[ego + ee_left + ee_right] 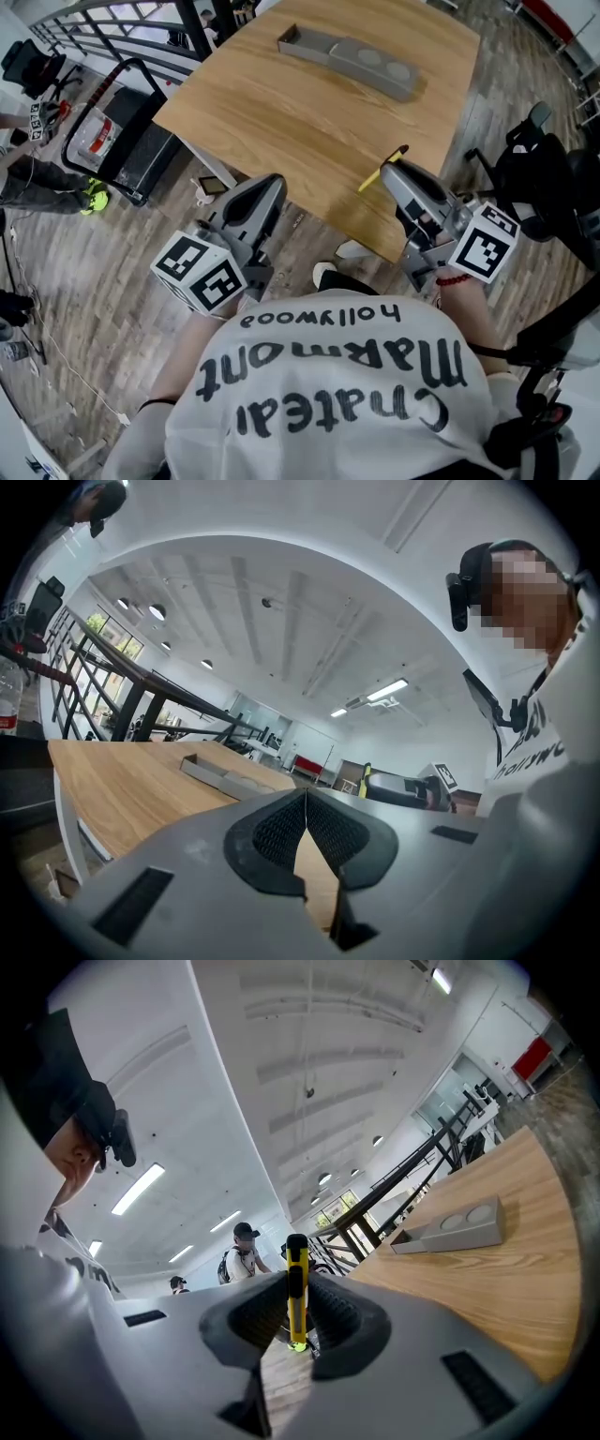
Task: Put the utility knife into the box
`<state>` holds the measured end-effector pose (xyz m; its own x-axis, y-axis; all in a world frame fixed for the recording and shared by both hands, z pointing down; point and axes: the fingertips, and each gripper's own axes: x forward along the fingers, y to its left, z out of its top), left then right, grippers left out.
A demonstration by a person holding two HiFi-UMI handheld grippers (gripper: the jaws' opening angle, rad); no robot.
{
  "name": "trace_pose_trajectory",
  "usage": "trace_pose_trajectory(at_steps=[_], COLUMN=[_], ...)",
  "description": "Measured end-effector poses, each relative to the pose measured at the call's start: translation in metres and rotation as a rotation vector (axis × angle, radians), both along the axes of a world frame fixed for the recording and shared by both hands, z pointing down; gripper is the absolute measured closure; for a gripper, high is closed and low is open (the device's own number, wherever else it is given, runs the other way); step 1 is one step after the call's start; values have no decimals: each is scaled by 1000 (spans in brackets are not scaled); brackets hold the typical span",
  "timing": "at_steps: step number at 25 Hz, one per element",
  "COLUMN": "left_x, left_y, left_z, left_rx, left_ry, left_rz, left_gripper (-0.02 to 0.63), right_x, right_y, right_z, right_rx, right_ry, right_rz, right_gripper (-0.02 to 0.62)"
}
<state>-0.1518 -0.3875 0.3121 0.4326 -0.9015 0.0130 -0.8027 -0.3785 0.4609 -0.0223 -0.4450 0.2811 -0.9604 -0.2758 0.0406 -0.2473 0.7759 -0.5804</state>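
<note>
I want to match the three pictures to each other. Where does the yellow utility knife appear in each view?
Head view: the yellow utility knife is right of centre, in the right gripper, over the near edge of the wooden table.
Left gripper view: the knife is small, right of centre.
Right gripper view: the knife is central, upright between the jaws.
Shared landmark: the long grey box on the table.
</note>
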Motion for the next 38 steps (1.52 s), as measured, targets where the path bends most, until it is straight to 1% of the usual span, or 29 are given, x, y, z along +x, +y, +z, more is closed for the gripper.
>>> trace_pose_trajectory(at_steps=[10, 17, 22, 29, 38], left_x=[-1, 19, 24, 24, 16], left_y=[-42, -73, -100, -114, -125], left_z=[7, 13, 9, 5, 4], left_rx=[-30, -36, -36, -42, -35], left_ry=[7, 8, 0, -20, -34], left_rz=[-22, 11, 6, -11, -11], left_gripper=[598, 599, 599, 599, 598], right_x=[2, 18, 25, 26, 19], right_y=[-45, -72, -98, -121, -132], right_z=[8, 17, 16, 14, 12], right_rx=[-27, -45, -47, -49, -41], right_ry=[13, 13, 9, -18, -42], right_rz=[-16, -1, -3, -7, -3], right_gripper=[528, 529, 529, 529, 528])
